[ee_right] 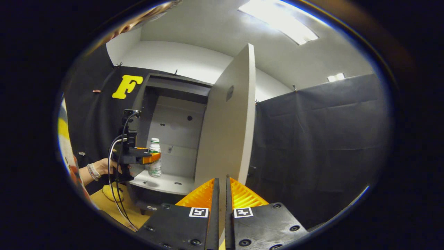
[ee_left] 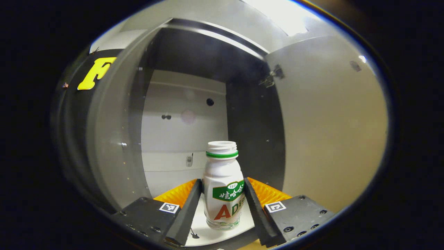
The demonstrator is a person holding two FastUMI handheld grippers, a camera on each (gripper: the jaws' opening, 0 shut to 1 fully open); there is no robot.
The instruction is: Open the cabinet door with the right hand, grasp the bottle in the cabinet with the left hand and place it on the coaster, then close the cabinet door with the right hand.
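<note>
Inside cabinet point(ee_right: 163, 104), left claw point(ee_left: 222, 194) level, gripping upright bottle point(ee_left: 223, 187), right claw point(ee_right: 222, 194) pinching door point(ee_right: 225, 139) edge

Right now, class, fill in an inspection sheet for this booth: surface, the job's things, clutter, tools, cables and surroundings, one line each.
Surface: pale cabinet shelf, bottle standing upright on it.
Job's things: cabinet door swung open; bottle still inside the cabinet, uncapped; a yellow round shape, possibly the coaster, lies on the wooden table.
Clutter: nothing seen.
Tools: left tool has its fingers either side of the bottle, contact unclear; right tool nearly shut around the door's edge.
Cables: cables hang from the left tool.
Surroundings: black cloth wall, ceiling light.
</note>
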